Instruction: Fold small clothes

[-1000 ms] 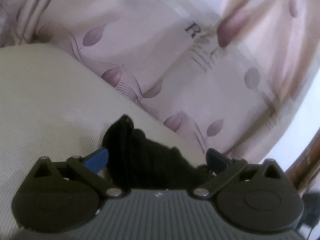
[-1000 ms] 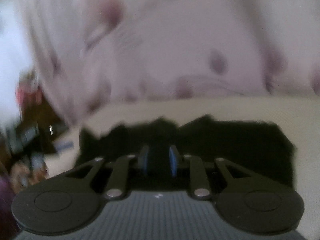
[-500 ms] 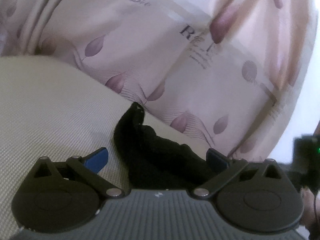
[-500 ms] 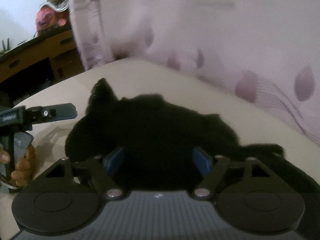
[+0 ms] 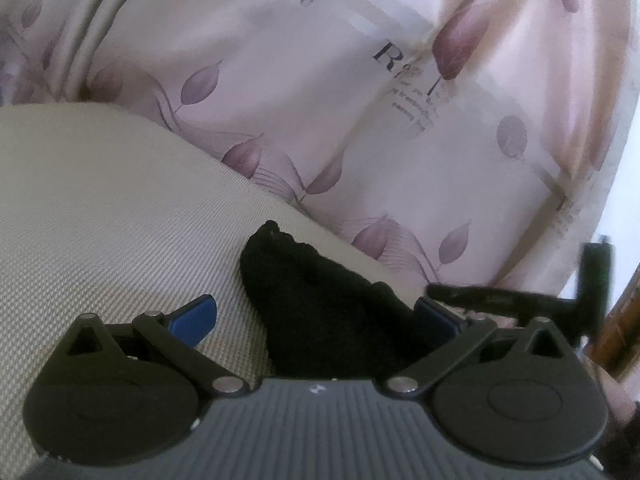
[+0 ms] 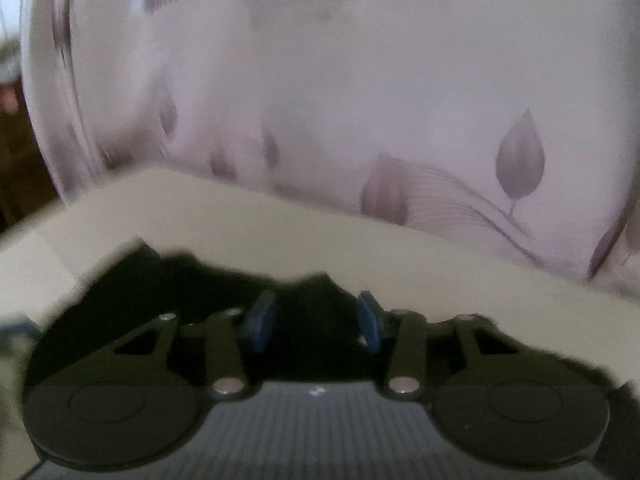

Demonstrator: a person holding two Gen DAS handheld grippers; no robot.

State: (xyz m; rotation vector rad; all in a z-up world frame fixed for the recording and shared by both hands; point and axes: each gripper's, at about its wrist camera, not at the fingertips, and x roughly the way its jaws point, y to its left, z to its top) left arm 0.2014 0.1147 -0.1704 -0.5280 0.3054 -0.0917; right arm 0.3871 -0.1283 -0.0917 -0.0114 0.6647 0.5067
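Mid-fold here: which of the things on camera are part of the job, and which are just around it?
Part of the job:
black garment
left gripper, open
right gripper, partly open over the garment

Just around it:
beige mat the garment lies on
leaf-print sheet behind
brown wooden furniture at the far right edge

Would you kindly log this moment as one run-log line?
left hand-held gripper: open, straddling black garment | right hand-held gripper: part-open over garment | surface: beige cushion | fold: unfinished

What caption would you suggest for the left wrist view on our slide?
Open left gripper over a black garment lying on a beige woven surface, leaf-print fabric behind.
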